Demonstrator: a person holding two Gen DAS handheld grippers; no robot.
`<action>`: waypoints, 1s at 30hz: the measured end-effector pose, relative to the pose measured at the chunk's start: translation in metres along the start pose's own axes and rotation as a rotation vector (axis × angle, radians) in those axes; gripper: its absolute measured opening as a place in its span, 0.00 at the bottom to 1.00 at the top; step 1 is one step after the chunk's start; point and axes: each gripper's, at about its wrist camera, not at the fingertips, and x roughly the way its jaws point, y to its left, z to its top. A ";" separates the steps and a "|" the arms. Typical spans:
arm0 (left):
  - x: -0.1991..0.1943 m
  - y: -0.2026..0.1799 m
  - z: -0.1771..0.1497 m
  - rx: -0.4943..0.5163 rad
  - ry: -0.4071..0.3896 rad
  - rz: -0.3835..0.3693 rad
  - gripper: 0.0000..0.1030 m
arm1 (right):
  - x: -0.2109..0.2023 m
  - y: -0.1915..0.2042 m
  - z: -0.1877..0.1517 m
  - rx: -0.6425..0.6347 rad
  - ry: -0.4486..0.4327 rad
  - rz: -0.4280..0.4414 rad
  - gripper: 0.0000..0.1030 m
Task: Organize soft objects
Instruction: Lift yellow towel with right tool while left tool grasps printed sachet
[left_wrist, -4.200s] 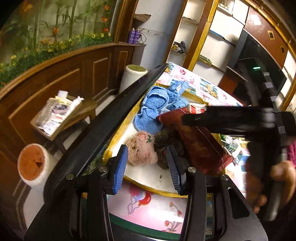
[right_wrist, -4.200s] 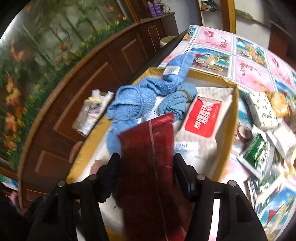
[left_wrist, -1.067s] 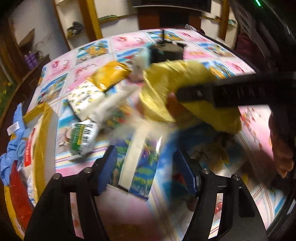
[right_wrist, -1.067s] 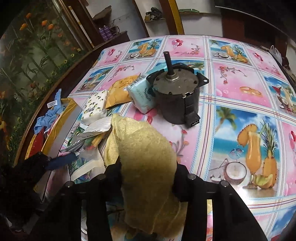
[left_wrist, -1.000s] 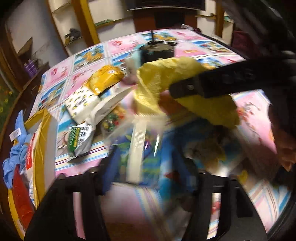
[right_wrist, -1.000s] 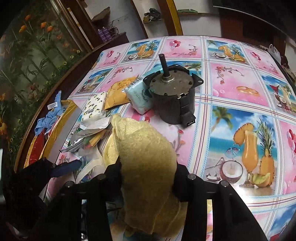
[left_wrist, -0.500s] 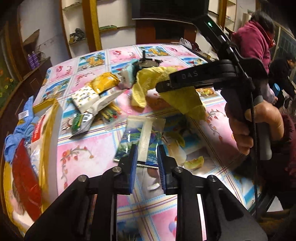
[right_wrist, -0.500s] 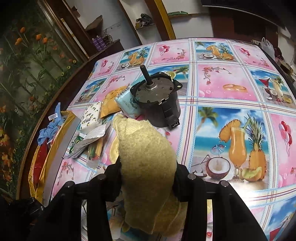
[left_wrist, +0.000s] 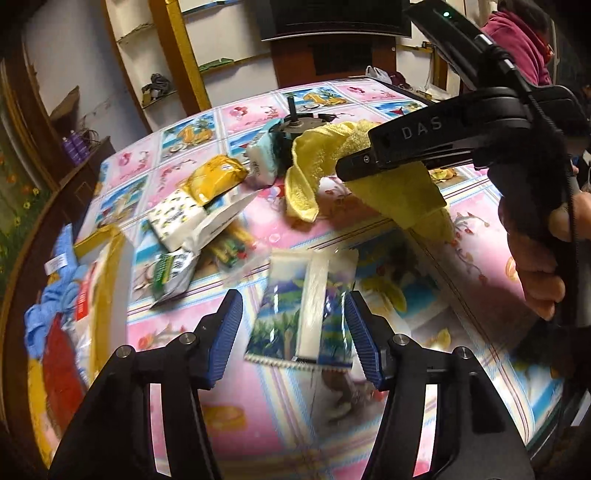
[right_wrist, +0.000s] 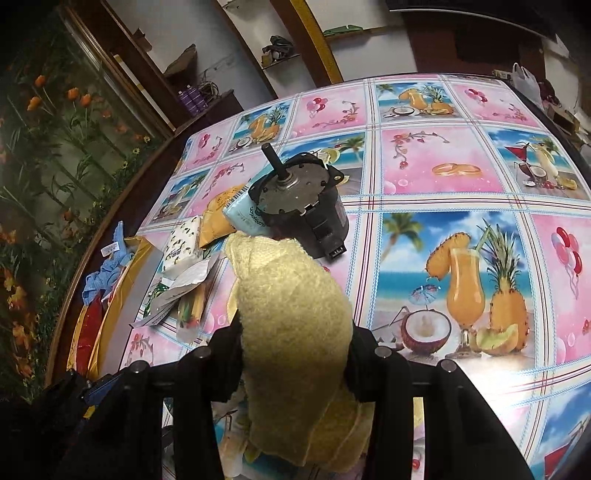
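Room: shelves and a dark screen behind a table (left_wrist: 480, 258) under a cloth printed with fruit drinks.
Left view, hand-held gripper: left hand-held gripper (left_wrist: 291, 332) stands wide open over a scenic packet (left_wrist: 306, 310); the packet lies between the blue pads, and no touch is visible.
Left view, beyond it: ahead and to the left lie a green packet (left_wrist: 170, 273), a white tissue pack (left_wrist: 177, 218) and a gold pouch (left_wrist: 214, 179), all loose on the table.
Left view, tray: far left of the fingers, a yellow tray (left_wrist: 107, 280) already holds a blue cloth (left_wrist: 48, 302) and a red pouch (left_wrist: 59, 365).
Left view, other side: right hand-held gripper (left_wrist: 347, 168) carries a yellow towel (left_wrist: 402, 184) in the air, ahead and to the right.
Right view, hand-held gripper: right hand-held gripper (right_wrist: 293, 328) is clamped on the yellow towel (right_wrist: 295, 325), which drapes over and below the fingers.
Right view, beyond it: a dark motor (right_wrist: 299, 203) stands just ahead; the packets and the tray (right_wrist: 144, 243) lie to the left.
Progress: partly done, I judge; some soft things are in the tray, the towel is in transit, and the packets remain to sort.
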 end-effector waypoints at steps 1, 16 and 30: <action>0.007 0.000 0.001 -0.005 0.019 -0.026 0.56 | 0.000 -0.001 0.000 0.005 0.002 0.005 0.43; 0.008 0.004 0.003 -0.124 0.027 -0.062 0.17 | -0.009 0.000 0.002 -0.002 -0.040 0.040 0.43; -0.061 0.050 -0.025 -0.328 -0.055 -0.167 0.09 | -0.007 0.014 -0.004 -0.047 -0.062 0.020 0.42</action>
